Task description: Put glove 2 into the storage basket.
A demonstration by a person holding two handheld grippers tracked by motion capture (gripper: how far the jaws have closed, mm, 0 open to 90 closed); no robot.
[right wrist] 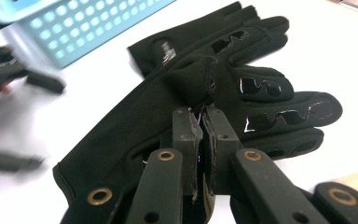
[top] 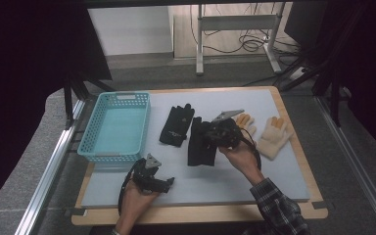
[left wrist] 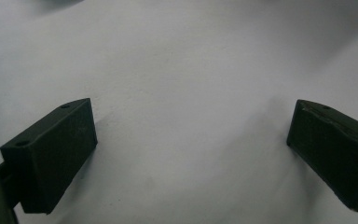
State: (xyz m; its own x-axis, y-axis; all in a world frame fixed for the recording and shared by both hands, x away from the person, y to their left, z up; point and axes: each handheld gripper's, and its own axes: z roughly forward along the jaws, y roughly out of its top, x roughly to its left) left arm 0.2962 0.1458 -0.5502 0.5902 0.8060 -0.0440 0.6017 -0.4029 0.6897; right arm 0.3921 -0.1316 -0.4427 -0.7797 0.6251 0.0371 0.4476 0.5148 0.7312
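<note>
- My right gripper (right wrist: 200, 122): jaws pressed together, pinching a fold of the nearer black fabric glove (right wrist: 168, 116), apparently lifting it off the white mat (top: 235, 181).
- Second black glove (top: 177, 125) lies just beside, near the turquoise plastic basket (top: 115, 127).
- My left gripper (left wrist: 191, 154): jaws spread, nothing between.

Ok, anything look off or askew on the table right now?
One thing: the right gripper is shut on a bunched fold of the nearer black glove, tenting the fabric. The other black glove, cream gloves and basket look normal.
</note>
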